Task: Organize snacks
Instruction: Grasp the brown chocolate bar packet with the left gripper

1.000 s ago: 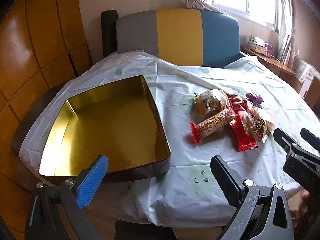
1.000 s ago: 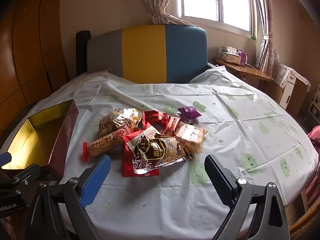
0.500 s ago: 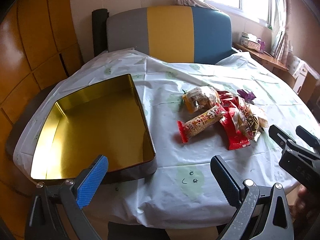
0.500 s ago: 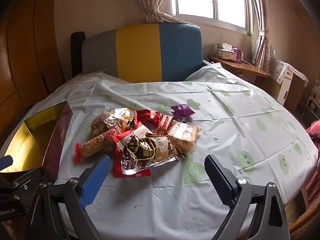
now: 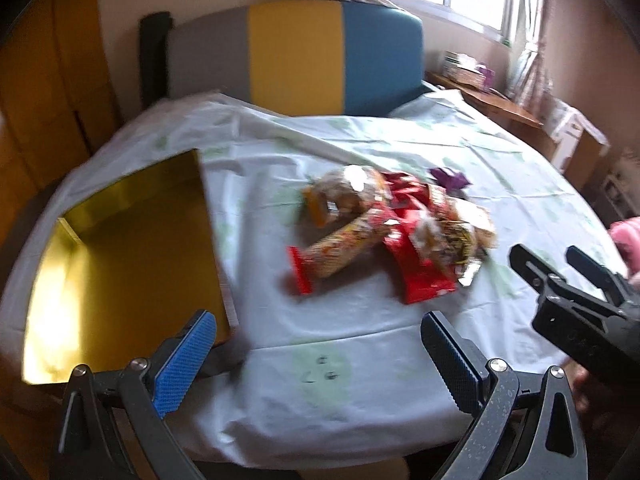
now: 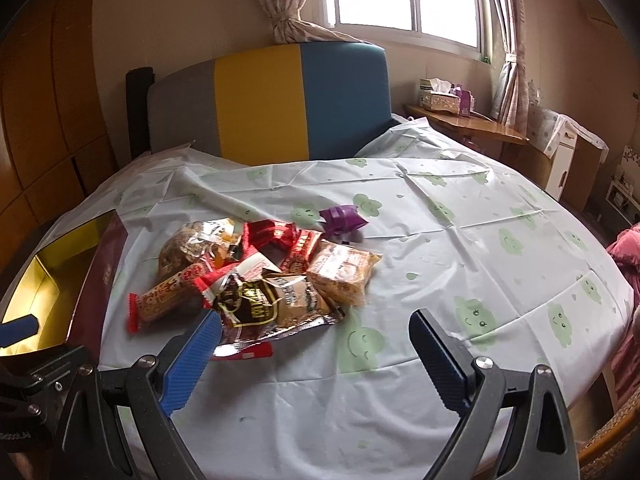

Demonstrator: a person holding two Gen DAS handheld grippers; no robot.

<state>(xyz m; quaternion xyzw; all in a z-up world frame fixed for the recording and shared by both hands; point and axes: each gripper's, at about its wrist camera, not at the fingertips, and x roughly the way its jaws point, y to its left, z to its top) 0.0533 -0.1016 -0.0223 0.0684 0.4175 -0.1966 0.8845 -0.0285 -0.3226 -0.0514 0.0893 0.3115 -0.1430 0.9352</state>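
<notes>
Both handheld grippers hover with jaws spread and empty over the near edge of the round worktop (image 6: pixel 500 216) in its pale green-patterned cloth, the right gripper (image 6: pixel 312 354) just short of the heap of foil and plastic snack packets (image 6: pixel 256 276) at the worktop's middle, the left gripper (image 5: pixel 320 354) between that heap and the open gold-lined rectangular tin (image 5: pixel 120 264) at the worktop's left edge. The tin holds nothing, so by these pictures no packet is sorted yet and the whole heap remains. Only the left wrist view shows the tin's bare gold floor, though blurred; the right wrist view alone gives the packets sharply, including a purple wrapper (image 6: pixel 342 218) at the heap's far side.
</notes>
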